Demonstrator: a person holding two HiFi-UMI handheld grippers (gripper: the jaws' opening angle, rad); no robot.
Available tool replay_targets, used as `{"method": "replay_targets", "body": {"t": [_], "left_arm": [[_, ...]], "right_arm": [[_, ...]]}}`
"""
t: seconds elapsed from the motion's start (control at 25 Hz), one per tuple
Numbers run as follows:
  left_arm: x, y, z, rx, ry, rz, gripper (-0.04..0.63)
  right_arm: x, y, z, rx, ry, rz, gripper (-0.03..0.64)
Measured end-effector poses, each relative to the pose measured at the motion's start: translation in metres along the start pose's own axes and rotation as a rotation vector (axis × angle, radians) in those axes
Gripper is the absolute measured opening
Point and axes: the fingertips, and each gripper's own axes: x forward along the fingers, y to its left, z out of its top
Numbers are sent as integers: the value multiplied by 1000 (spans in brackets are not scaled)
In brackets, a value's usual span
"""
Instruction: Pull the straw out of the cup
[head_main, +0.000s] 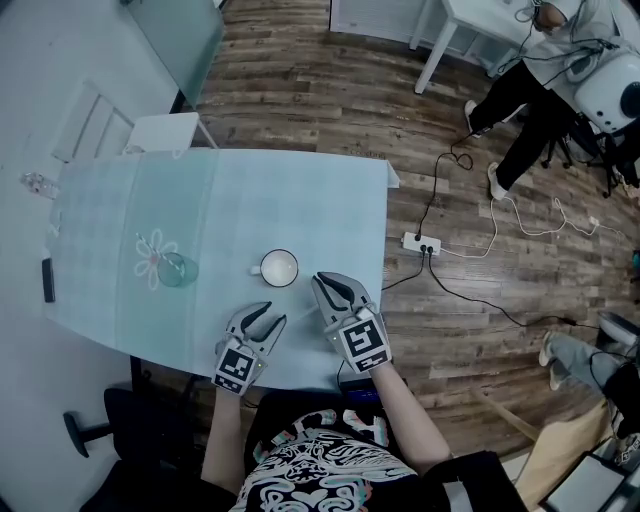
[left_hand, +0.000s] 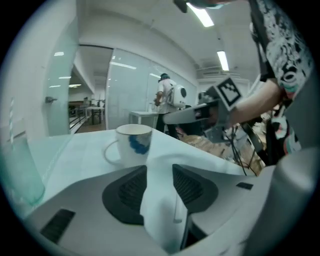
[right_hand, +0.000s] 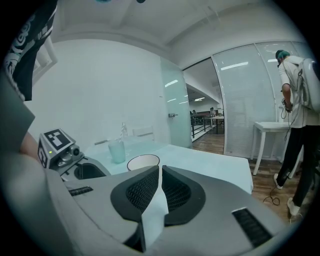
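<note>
The left gripper (head_main: 274, 314) is hanging low over the near edge of the table (head_main: 300, 190) with its 2 jaws standing apart. In the left gripper view (left_hand: 160, 168) only the pale tablecloth is showing in the gap between the dark ribbed pads, so it is holding nothing. The right gripper (head_main: 319, 279) is sitting just beside it, to its right. Its 2 jaws are meeting at the tips with nothing between them, as the right gripper view (right_hand: 160, 168) is showing.

Both grippers are pointing toward a white mug (head_main: 279, 268), which is standing upright on the table just ahead of them, near both but touching neither. The mug is carrying a blue mark on its side (left_hand: 134, 144), and its handle is pointing away from the right gripper. In the right gripper view its rim (right_hand: 143, 161) is peeking just above the jaws.

Farther left on the table a teal glass (head_main: 178, 270) is standing upright, well apart from the mug. In the left gripper view the glass (left_hand: 20, 170) is filling the left edge, and a thin striped stick (left_hand: 12, 122) is rising above it. It is too faint to tell whether that is the straw.

Beyond the table a person (head_main: 540, 90) is standing on the wooden floor, and a power strip (head_main: 422, 243) is lying near the table's right edge.
</note>
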Motion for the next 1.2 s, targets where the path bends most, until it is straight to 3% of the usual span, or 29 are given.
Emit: {"method": "replay_targets", "body": {"t": [0.08,0.16,0.36,0.4,0.44,0.48,0.6,0.76,0.96,1.2], "left_arm": [[5,-27,-14,134,83,-66,230],[10,-43,-39,195,182,-101,241],[13,-39,-48,181,220,-95,197],[14,-37,-47,188,223,-92,175],[13,-34,-47,196,228,-87,90],[13,-33,-48,204,233,-85,72],[13,-26,-42,188,215,-70,71],[15,1,-25,143,160,14,71],[24,15,-34,131,207,47,72],[25,16,-34,144,201,109,78]], "right_arm": [[-2,-1,-1,5,0,-1,40],[-2,0,-1,6,-2,-1,38],[-3,0,2,1,-10,4,38],[-3,0,2,3,-10,3,38],[-3,0,2,4,-9,3,38],[-2,1,2,6,-9,5,40],[-1,2,2,9,-10,8,38],[0,2,4,11,-14,7,40],[-2,2,3,12,-15,7,40],[-3,5,8,4,-25,12,38]]}}
